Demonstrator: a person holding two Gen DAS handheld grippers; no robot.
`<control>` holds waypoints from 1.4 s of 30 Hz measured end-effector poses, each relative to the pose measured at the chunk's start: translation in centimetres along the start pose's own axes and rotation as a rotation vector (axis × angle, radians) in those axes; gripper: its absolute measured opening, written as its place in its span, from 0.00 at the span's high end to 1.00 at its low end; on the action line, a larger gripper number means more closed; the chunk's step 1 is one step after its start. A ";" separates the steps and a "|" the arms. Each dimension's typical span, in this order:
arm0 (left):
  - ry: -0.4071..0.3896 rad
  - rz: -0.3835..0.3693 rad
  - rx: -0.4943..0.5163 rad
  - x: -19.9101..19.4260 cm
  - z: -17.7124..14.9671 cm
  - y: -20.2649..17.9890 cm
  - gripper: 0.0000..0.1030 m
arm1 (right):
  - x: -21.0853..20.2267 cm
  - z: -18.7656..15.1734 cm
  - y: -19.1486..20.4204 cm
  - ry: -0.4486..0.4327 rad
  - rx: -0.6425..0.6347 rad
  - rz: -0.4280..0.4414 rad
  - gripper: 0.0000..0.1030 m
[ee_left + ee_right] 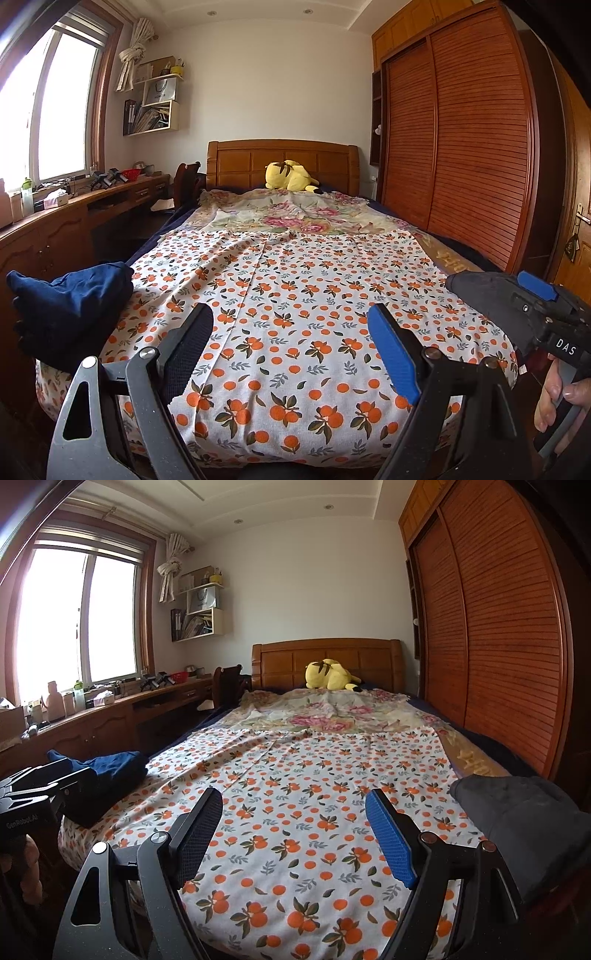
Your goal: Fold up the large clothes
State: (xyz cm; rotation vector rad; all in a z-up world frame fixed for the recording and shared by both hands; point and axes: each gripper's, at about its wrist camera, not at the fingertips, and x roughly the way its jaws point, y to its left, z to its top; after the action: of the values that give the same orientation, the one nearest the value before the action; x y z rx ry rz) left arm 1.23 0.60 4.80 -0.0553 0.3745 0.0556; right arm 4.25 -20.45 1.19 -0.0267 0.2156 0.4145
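A dark blue garment (74, 299) lies bunched on the bed's near left corner, also in the right wrist view (114, 768). A dark grey garment (517, 812) sits bunched at the near right corner; the left wrist view shows part of it (476, 290). Between them a white cloth printed with oranges (295, 295) is spread flat. My left gripper (291, 308) hangs open over the cloth's near edge, holding nothing. My right gripper (294, 793) is open beside it, also holding nothing. Each gripper shows in the other's view: the right one (532, 299), gripped by a hand (557, 391), and the left one (70, 775).
A yellow plush toy (290, 177) lies by the wooden headboard (280, 158) on a floral cover (295, 214). A cluttered desk (55, 218) runs under the window on the left. A slatted wardrobe (461, 147) stands close along the bed's right side.
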 end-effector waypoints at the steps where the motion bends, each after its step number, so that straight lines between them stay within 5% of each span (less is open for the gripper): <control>1: 0.000 -0.001 -0.001 0.0 0.0 0.0 0.16 | 0.0 0.0 0.0 0.000 -0.002 0.000 0.21; 42: 0.003 -0.004 0.014 0.2 -0.4 -0.7 0.16 | -0.1 0.2 -0.8 -0.007 -0.018 0.006 0.21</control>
State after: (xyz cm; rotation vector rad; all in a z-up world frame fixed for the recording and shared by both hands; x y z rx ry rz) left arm 1.26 -0.07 4.37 -0.0425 0.3778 0.0493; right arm 4.54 -21.17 1.40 -0.0424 0.2055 0.4224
